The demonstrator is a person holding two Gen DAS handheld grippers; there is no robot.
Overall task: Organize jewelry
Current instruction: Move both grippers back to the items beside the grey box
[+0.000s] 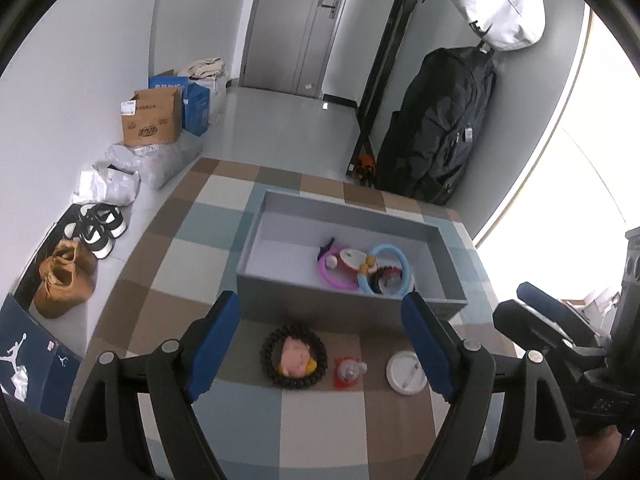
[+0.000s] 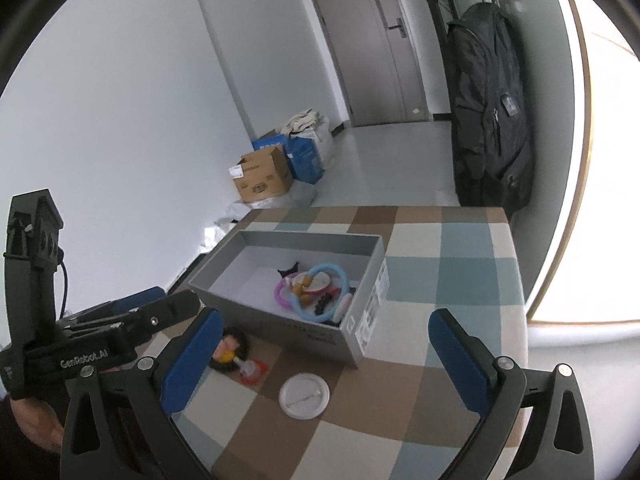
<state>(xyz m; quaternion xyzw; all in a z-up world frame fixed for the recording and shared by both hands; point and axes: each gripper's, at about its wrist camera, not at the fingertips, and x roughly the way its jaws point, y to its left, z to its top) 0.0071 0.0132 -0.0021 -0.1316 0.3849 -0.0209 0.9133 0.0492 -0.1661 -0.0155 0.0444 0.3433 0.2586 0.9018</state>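
Jaws, left: left gripper (image 1: 322, 322) has its blue-padded fingers spread wide with nothing between them, held above the near part of the table.
Jaws, right: right gripper (image 2: 326, 342) likewise spread wide and empty; its two pads frame the white badge from above.
Table: checkered tablecloth (image 1: 180, 256) in brown, cream and blue-grey squares.
Bead bracelet: dark bead bracelet (image 1: 293, 356) lies flat on the cloth, leftmost of the three loose pieces, just in front of the box's near wall.
Pink figure: small pink and yellow figure (image 1: 297, 360) sits inside the bracelet's ring.
Red piece: small red trinket (image 1: 349, 372) with a pale top, just right of the bracelet, apart from it.
White badge: round white badge (image 1: 405, 372), pin side up, right of the red piece; in the right wrist view (image 2: 304, 396) it lies nearest the camera.
Box: open grey box (image 1: 256, 220) stands behind the three loose pieces.
Box contents: pink ring (image 1: 338, 280), light blue ring (image 1: 406, 270) and a dark beaded piece (image 1: 386, 276) lie overlapping in the right half of the box; the left half shows bare floor.
Floor, left: brown boots (image 1: 64, 280), black-and-white sneakers (image 1: 98, 228), cardboard box (image 1: 152, 118).
Wall, right: black backpack (image 1: 436, 124) hangs beyond the table.
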